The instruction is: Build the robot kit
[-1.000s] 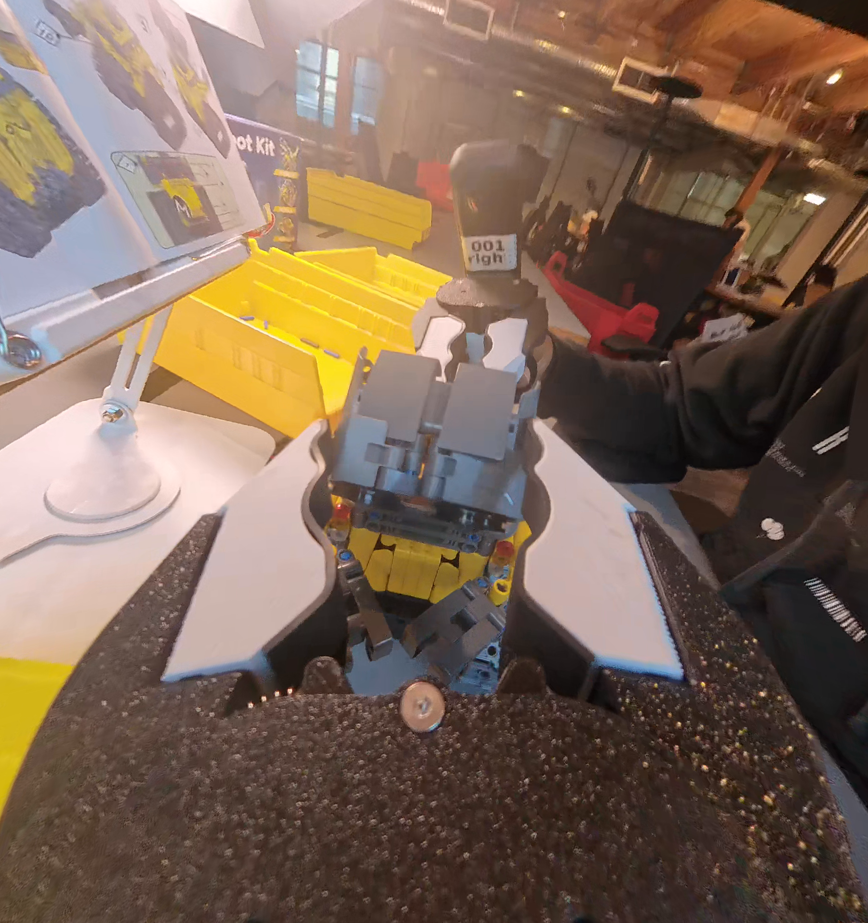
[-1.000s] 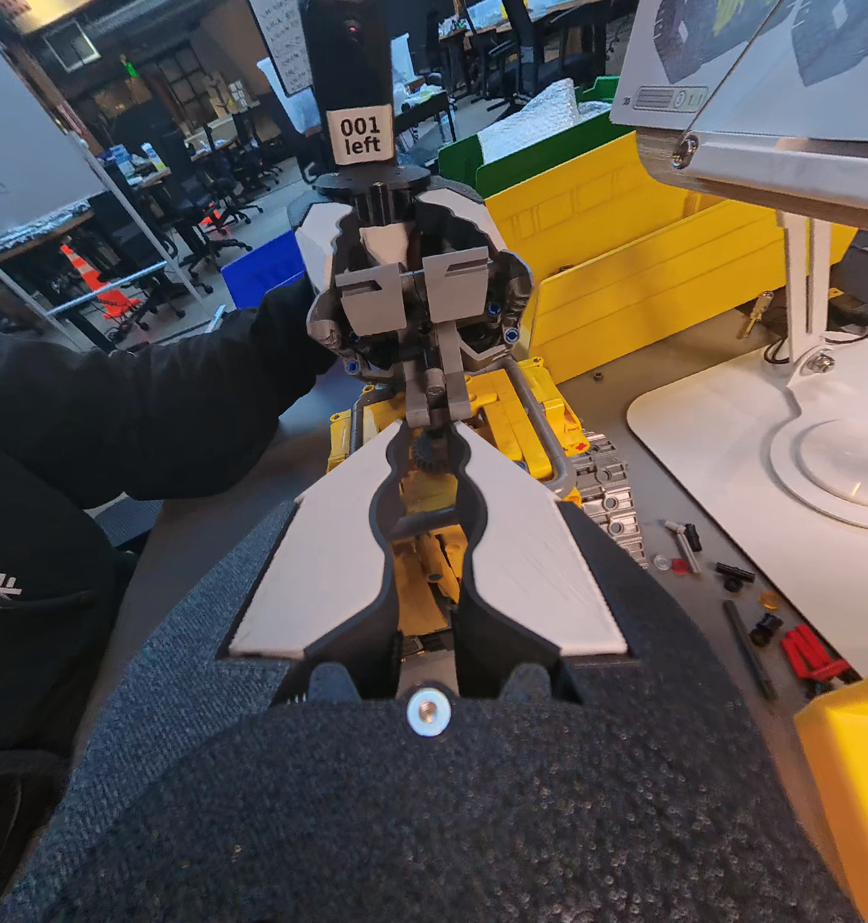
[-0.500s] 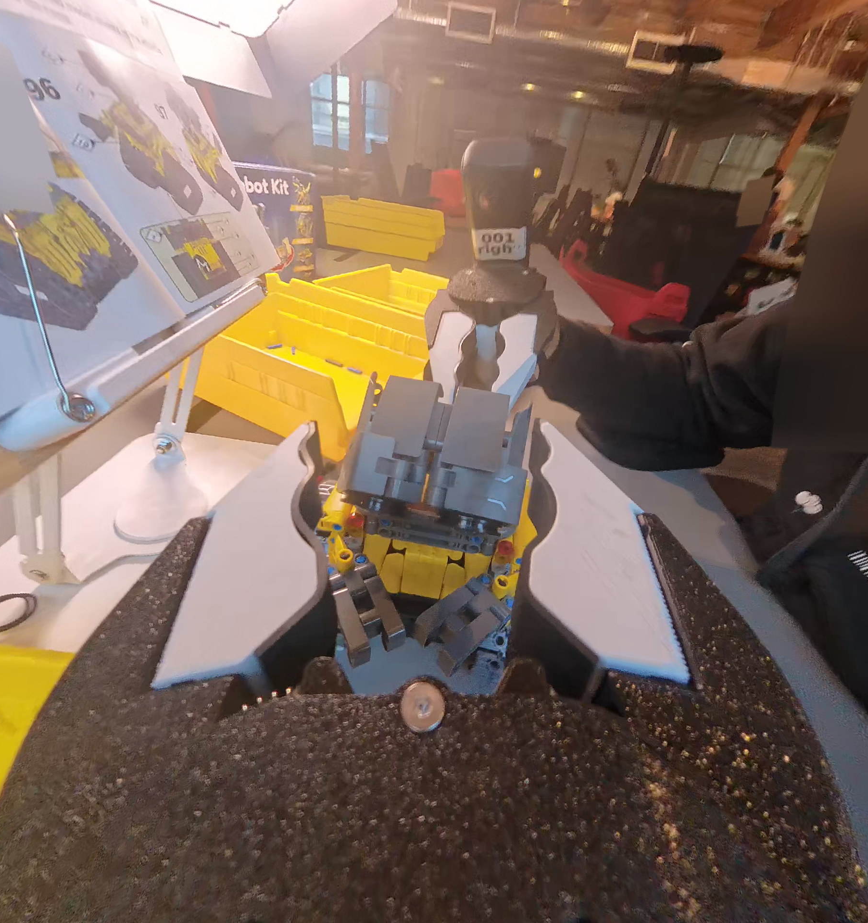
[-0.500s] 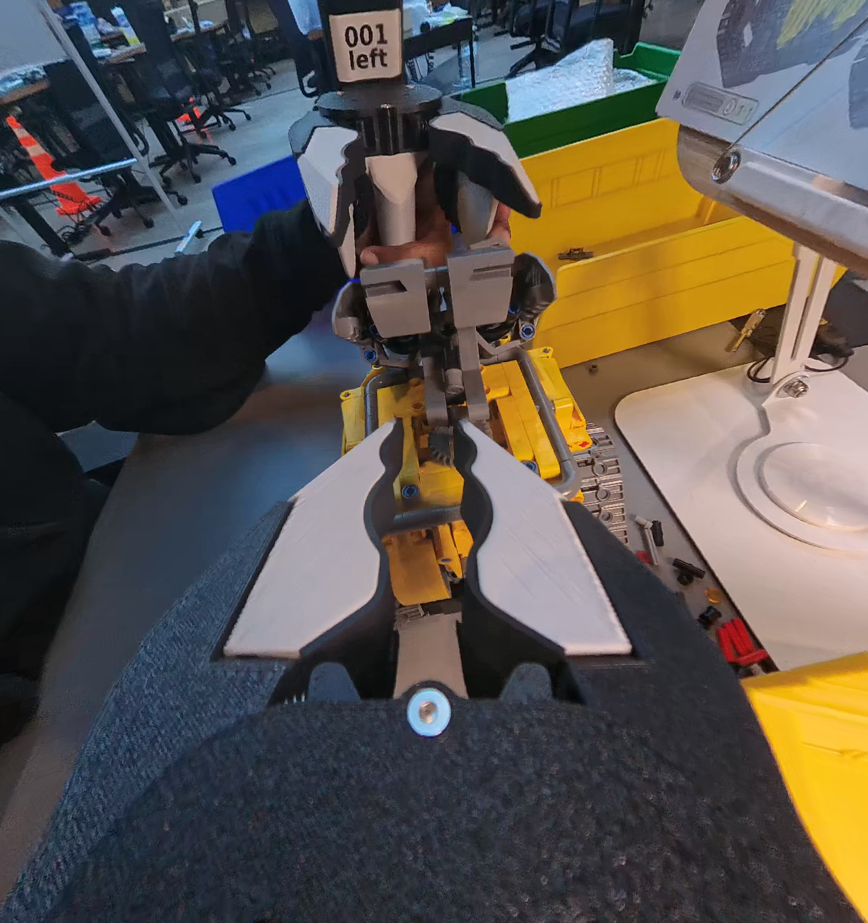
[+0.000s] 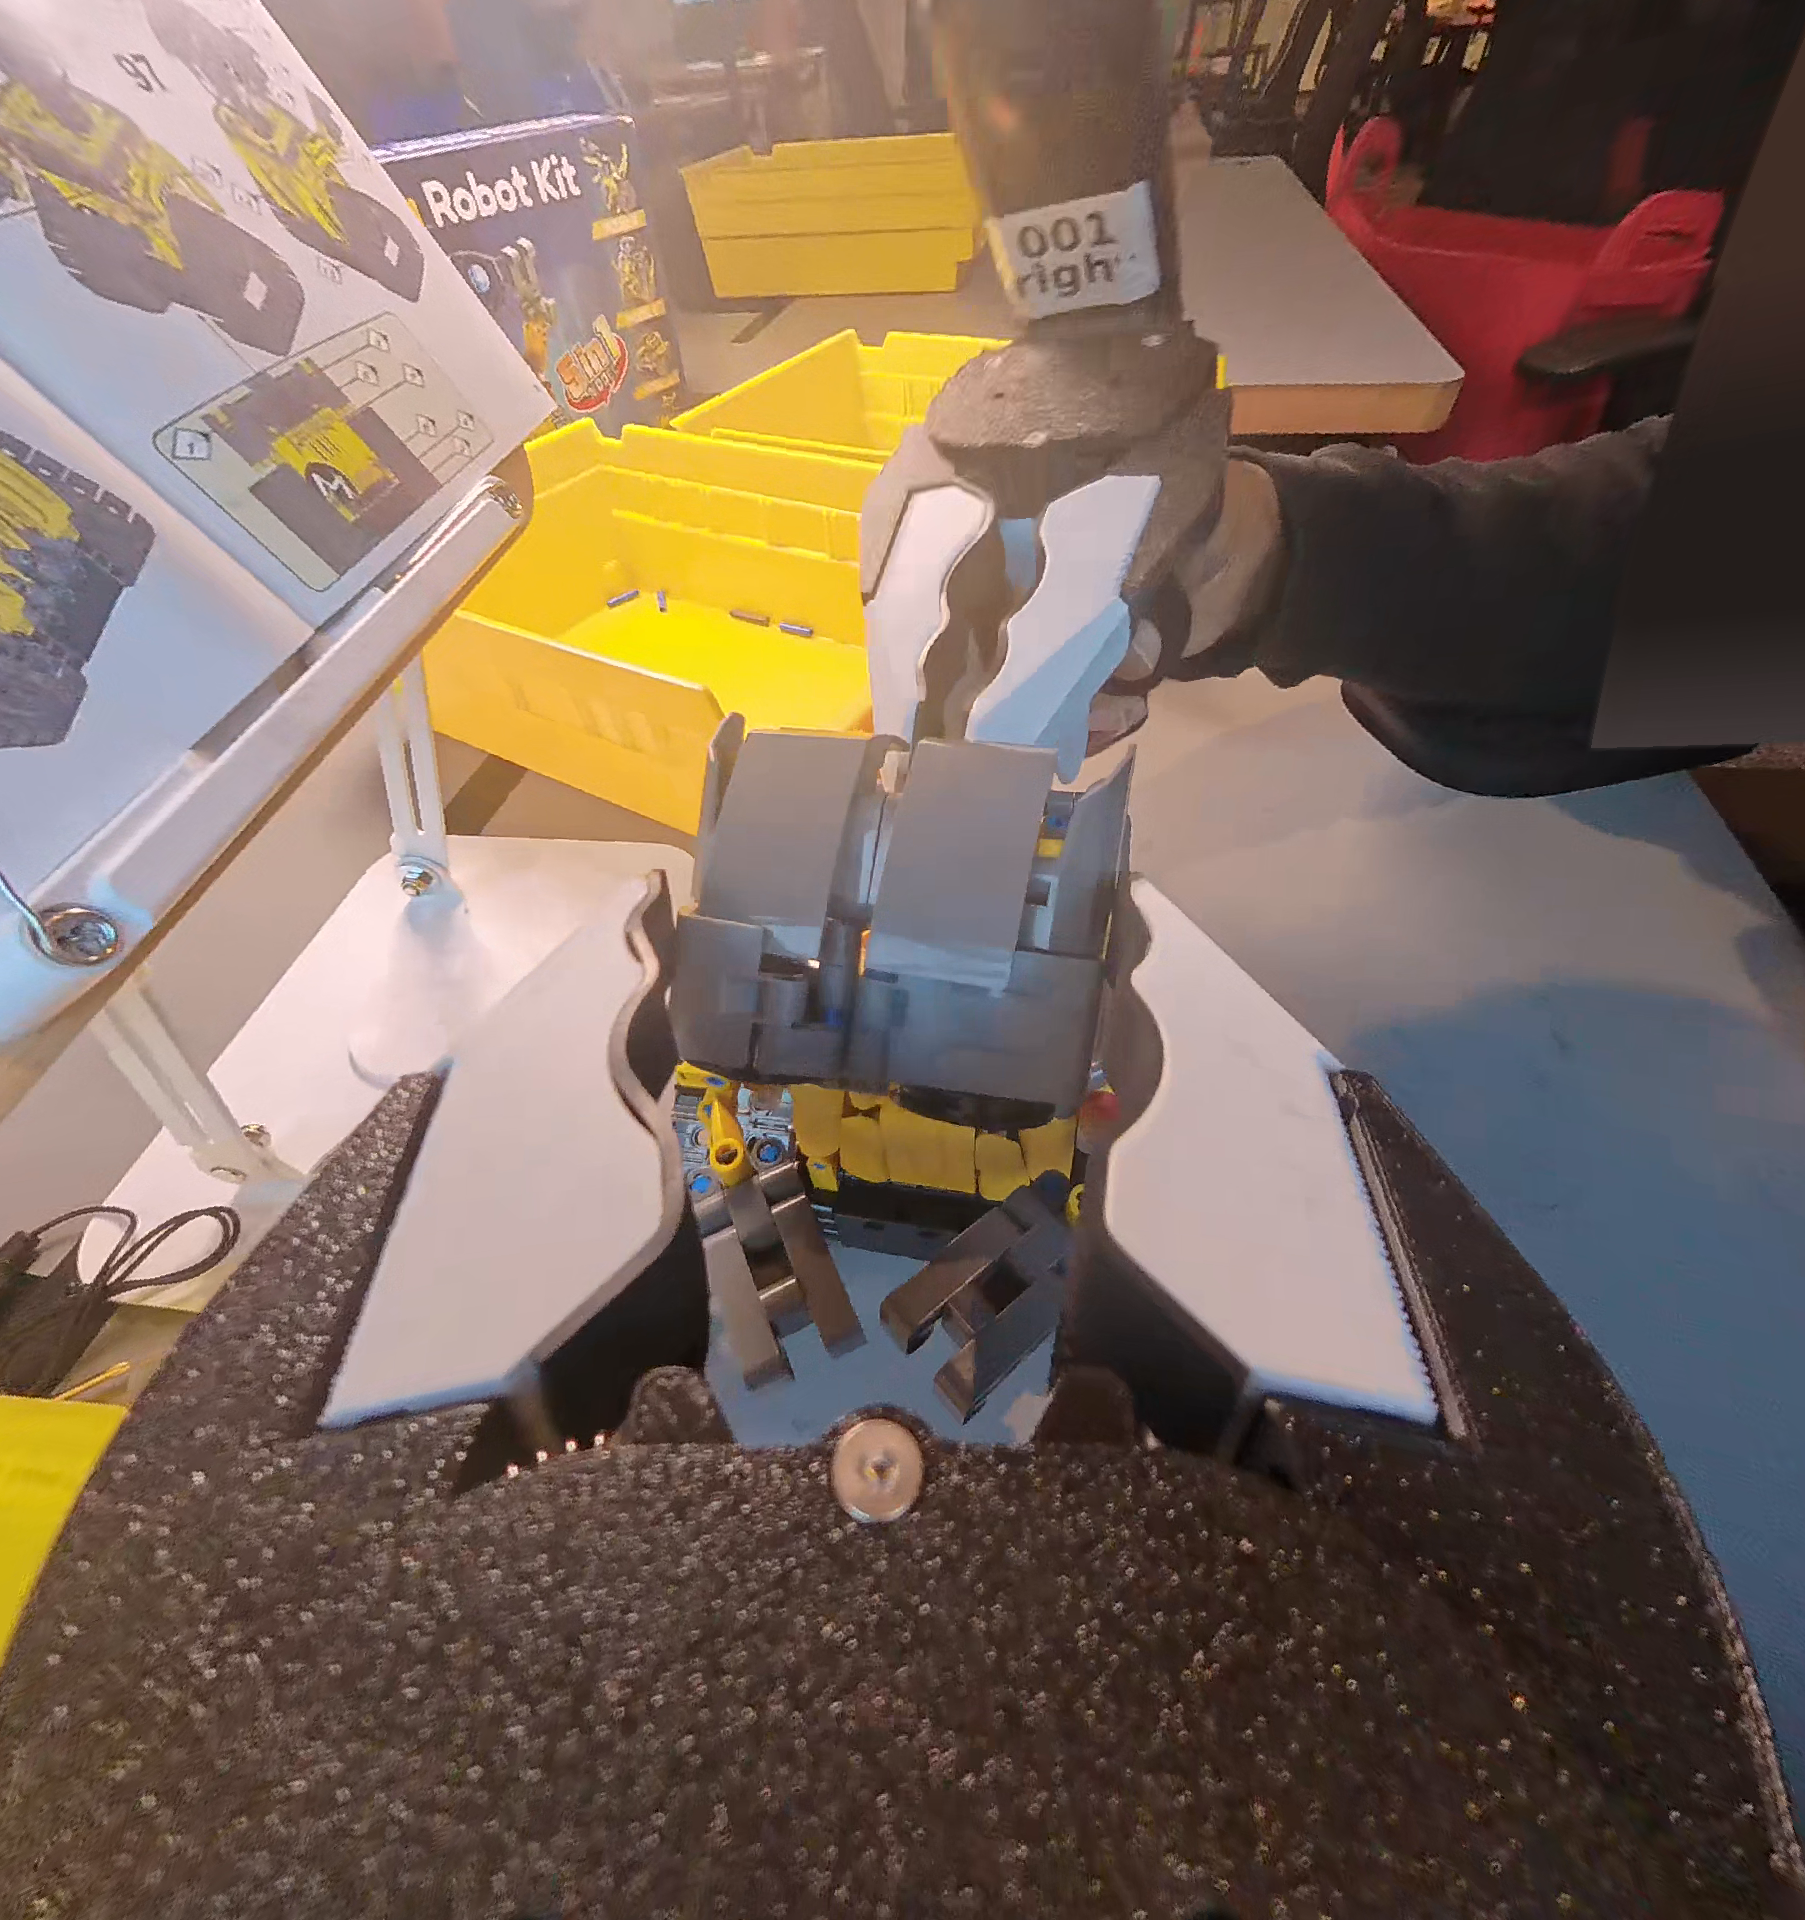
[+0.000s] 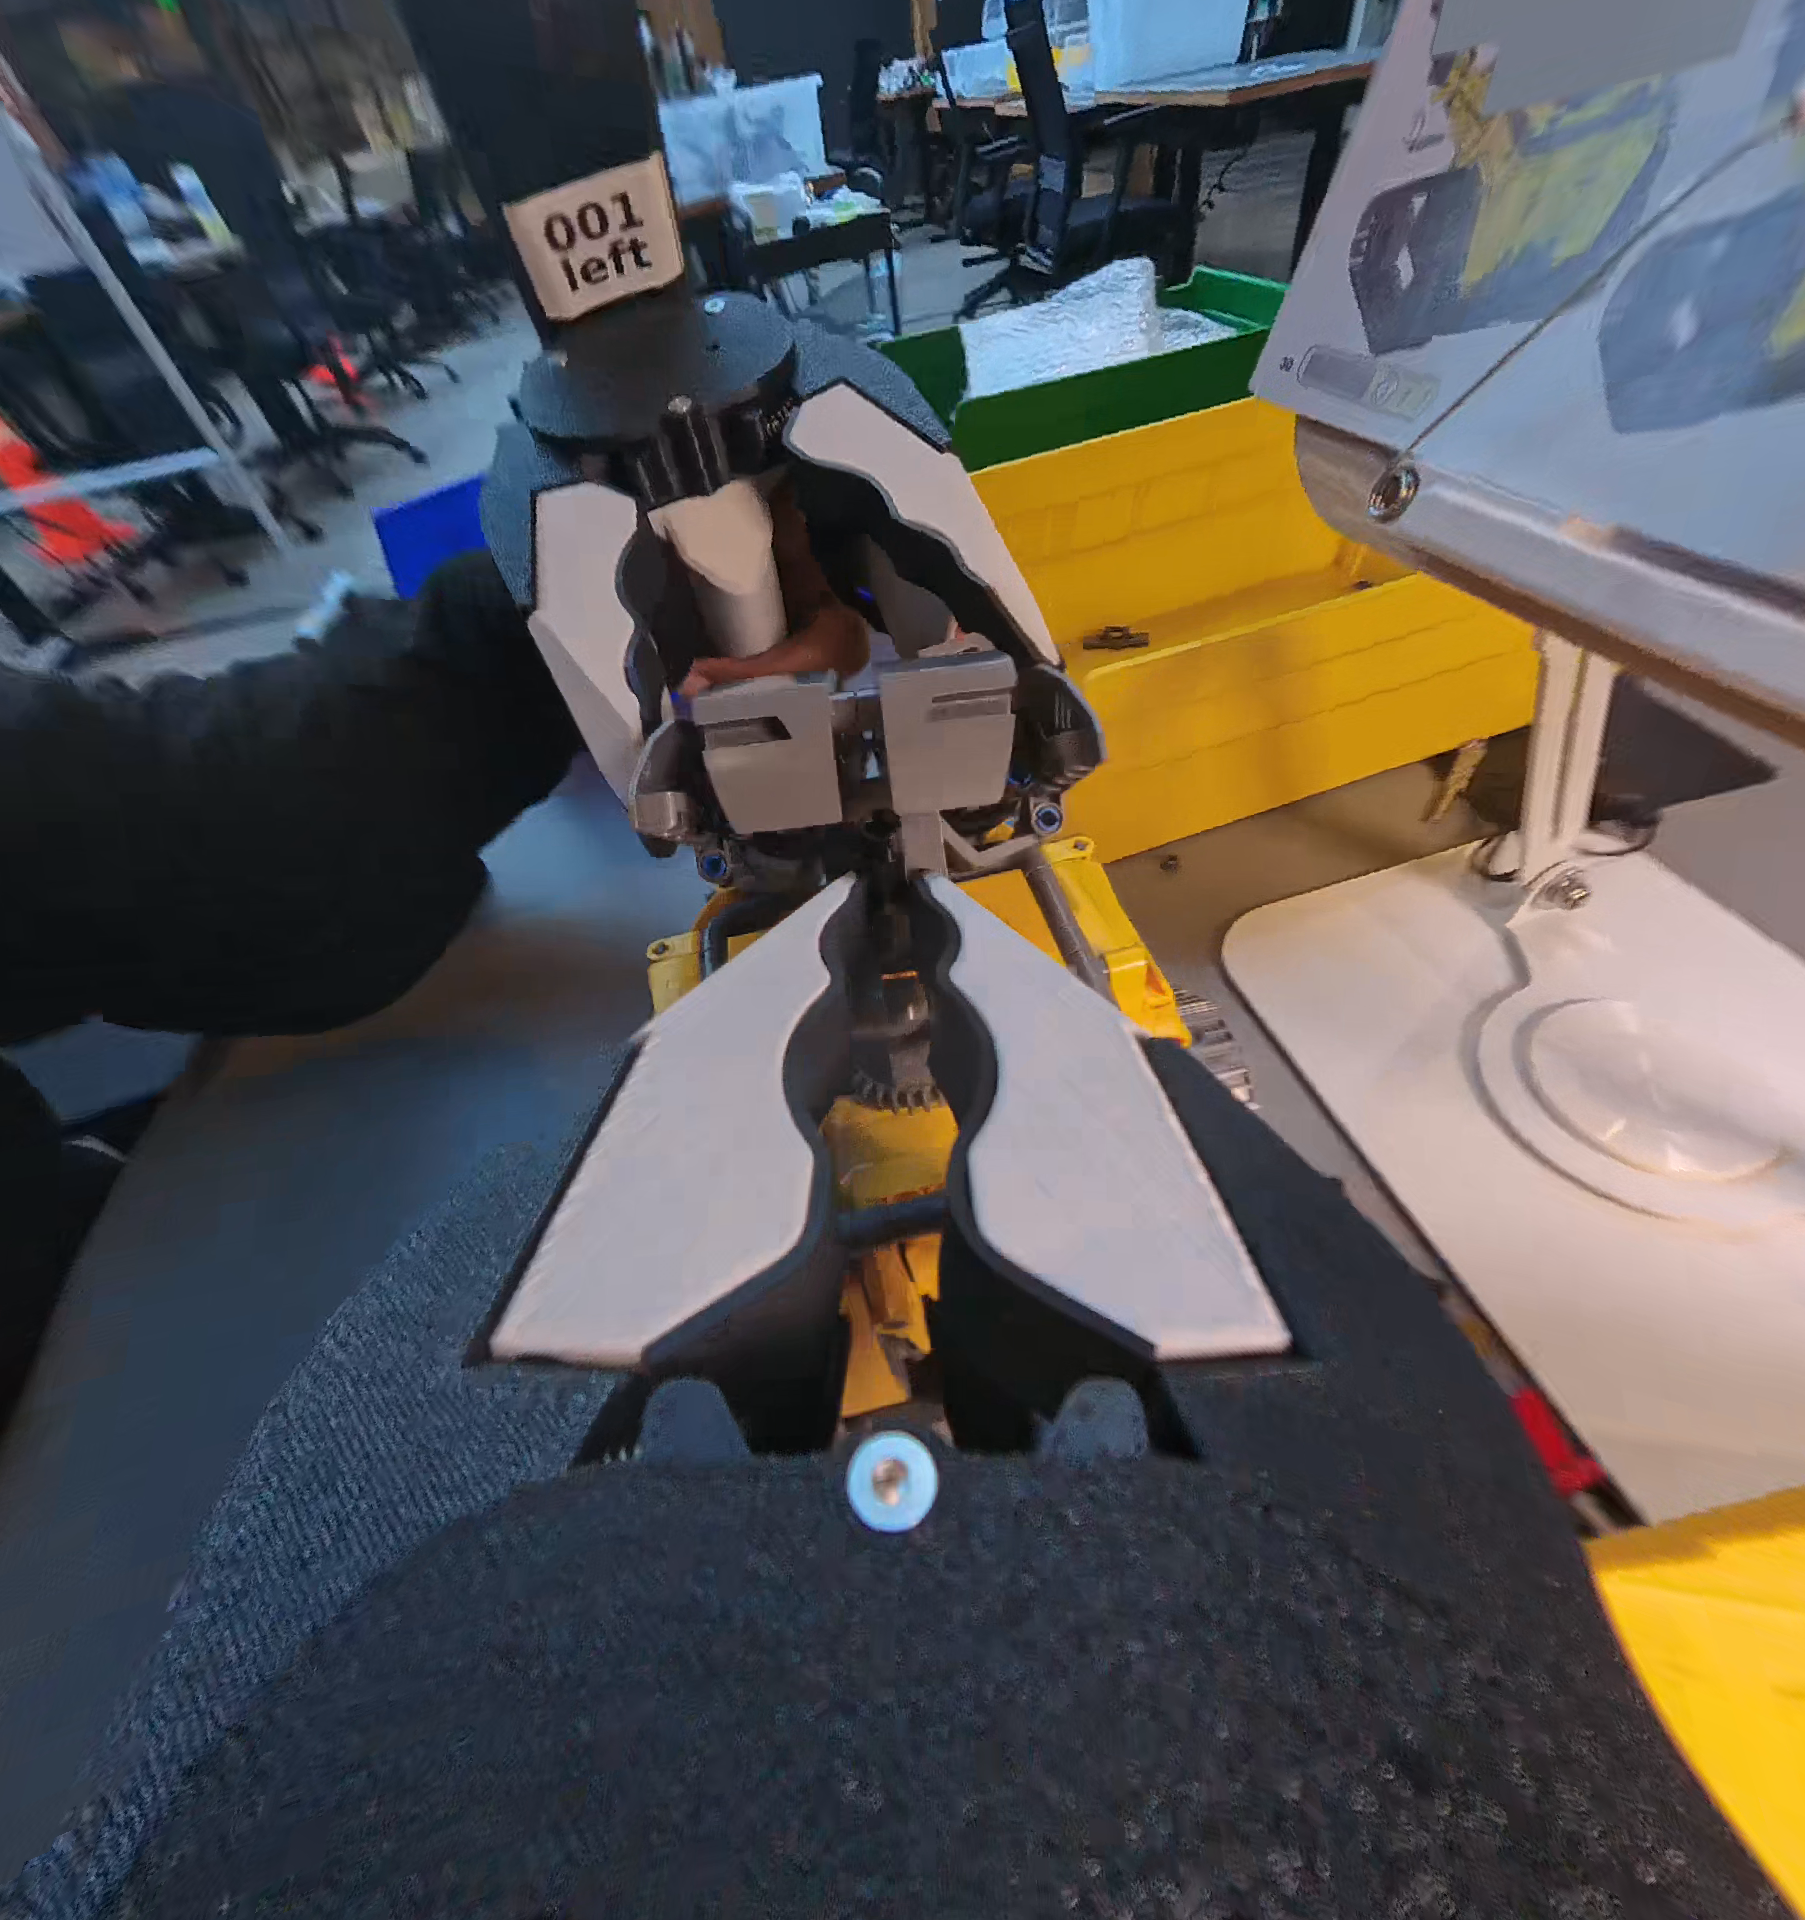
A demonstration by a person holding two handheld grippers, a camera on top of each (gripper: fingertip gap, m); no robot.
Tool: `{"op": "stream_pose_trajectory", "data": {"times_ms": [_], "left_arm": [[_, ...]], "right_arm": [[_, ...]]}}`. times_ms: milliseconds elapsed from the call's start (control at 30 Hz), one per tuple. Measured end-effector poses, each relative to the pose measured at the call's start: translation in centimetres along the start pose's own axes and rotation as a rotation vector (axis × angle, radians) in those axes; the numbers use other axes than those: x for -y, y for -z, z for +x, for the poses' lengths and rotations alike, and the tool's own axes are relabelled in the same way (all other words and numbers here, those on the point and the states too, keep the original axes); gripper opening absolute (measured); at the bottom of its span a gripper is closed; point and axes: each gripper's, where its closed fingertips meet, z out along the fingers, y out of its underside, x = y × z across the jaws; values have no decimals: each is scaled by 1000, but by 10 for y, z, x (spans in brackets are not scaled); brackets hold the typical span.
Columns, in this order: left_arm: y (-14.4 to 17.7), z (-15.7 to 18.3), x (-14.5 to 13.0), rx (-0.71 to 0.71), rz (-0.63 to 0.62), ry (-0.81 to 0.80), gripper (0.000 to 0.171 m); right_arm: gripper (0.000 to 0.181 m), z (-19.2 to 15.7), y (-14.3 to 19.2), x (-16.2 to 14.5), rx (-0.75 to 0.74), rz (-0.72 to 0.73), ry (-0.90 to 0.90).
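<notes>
The grey-and-yellow brick-built vehicle model (image 5: 893, 997) stands on the grey table (image 5: 1449, 987) between the two grippers, its long axis running from one gripper to the other. The left gripper (image 5: 893, 935) straddles the model's grey-panelled end: its white fingers (image 5: 524, 1164) stand wide, one along each flank, close against the sides, though whether they press on them cannot be told. From the opposite end the right gripper (image 6: 890, 914) reaches along the yellow body, fingers narrow, tips nearly together around a dark upright stem (image 6: 893, 997) above a small gear; actual contact is hidden. In the left wrist view the right gripper's tips sit just behind the two grey top panels (image 5: 877, 842), so it is nearer the middle mechanism while the left one frames the end. Outward, yellow parts bins (image 5: 669, 623) lie beyond the model, and a white stand (image 5: 254, 665) carrying an open instruction booklet (image 5: 150, 291) sits beside it.
</notes>
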Motion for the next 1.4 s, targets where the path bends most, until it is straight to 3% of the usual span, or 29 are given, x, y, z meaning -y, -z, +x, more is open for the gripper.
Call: {"op": "stream_pose_trajectory", "data": {"times_ms": [167, 367, 633, 833, 967, 1400], "left_arm": [[-1, 0, 2, -17, 29, 25, 81], [-1, 1, 4, -25, 41, 29, 81], [0, 2, 6, -8, 39, 2, 82], [0, 0, -8, 16, -45, -35, 99], [-1, -3, -5, 36, -33, -35, 87], [-1, -2, -2, 46, -37, -48, 86]], "right_arm": [[6, 0, 2, 0, 156, 51, -265], [6, -1, 4, 0, 216, 62, -329], [6, -1, 5, 0, 203, 65, -294], [7, 0, 6, 0, 205, 84, -300], [7, -1, 8, -1, 218, 91, -309], [7, 0, 9, 0, 220, 120, -284]]}}
